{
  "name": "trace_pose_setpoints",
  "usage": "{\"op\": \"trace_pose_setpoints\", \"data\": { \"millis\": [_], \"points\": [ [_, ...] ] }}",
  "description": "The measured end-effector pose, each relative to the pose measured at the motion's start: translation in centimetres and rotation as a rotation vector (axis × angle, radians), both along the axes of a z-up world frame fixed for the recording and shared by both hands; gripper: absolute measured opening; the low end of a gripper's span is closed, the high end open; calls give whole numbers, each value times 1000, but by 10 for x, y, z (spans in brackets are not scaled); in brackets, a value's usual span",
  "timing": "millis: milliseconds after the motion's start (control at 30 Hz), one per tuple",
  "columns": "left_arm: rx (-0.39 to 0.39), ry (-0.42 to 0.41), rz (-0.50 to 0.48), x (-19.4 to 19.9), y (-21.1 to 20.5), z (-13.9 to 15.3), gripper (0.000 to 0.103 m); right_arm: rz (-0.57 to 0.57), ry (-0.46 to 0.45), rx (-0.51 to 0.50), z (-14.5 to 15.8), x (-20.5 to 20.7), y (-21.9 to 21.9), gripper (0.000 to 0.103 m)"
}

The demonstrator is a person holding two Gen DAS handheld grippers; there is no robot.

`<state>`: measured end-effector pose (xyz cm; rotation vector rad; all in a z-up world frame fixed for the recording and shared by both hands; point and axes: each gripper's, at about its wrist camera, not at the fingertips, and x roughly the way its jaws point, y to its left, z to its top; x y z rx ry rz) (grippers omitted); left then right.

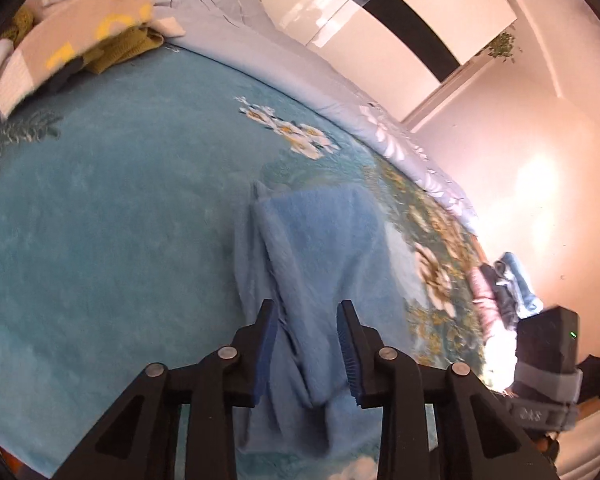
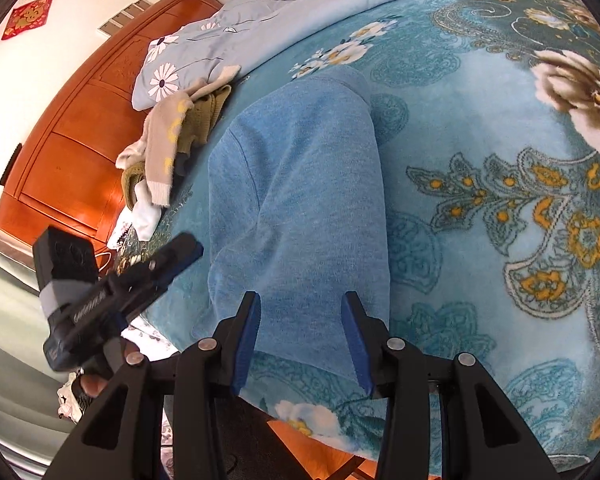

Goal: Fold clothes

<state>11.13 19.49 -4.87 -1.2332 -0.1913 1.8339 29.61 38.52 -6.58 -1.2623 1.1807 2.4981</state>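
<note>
A light blue fleece garment (image 1: 320, 248) lies on the teal flowered bedspread (image 1: 100, 220), bunched into folds near me. My left gripper (image 1: 308, 308) is open, its jaws standing either side of a fold of the garment without closing on it. In the right wrist view the same blue garment (image 2: 300, 184) lies stretched away from me. My right gripper (image 2: 302, 304) is open just above its near end, holding nothing. The left gripper (image 2: 152, 264) also shows at the left of that view, over the bed's edge.
A pile of other clothes, beige with yellow marks and olive knit (image 1: 76, 36), sits at the far end of the bed (image 2: 172, 140). A pale flowered duvet (image 1: 236, 20) lies behind it. An orange wooden headboard (image 2: 80, 128) stands beyond. More clothes (image 1: 500, 284) lie at the bed's right edge.
</note>
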Motion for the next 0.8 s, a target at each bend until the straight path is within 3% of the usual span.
{"op": "trace_pose_setpoints", "data": {
  "millis": [133, 200, 400, 567, 700, 767, 800],
  "points": [
    [16, -28, -32, -16, 13, -7, 29, -8, 1, -19, -6, 7, 3, 43],
    [25, -36, -37, -21, 20, -9, 9, -9, -4, -21, -8, 8, 4, 43],
    [51, -37, -63, -38, 19, -12, 8, -3, -21, -20, -16, 8, 7, 43],
    [37, -96, -63, -52, 11, -34, 8, -16, -56, -45, -32, 14, 10, 43],
    [51, -110, -65, -59, 12, -34, 17, -28, -31, -95, -39, 19, 14, 43],
    [57, -117, -67, -62, 12, -34, 45, -33, -19, -114, -41, 19, 15, 43],
    [61, -120, -67, -63, 12, -34, 49, -35, -13, -121, -41, 19, 15, 43]
  ]
}}
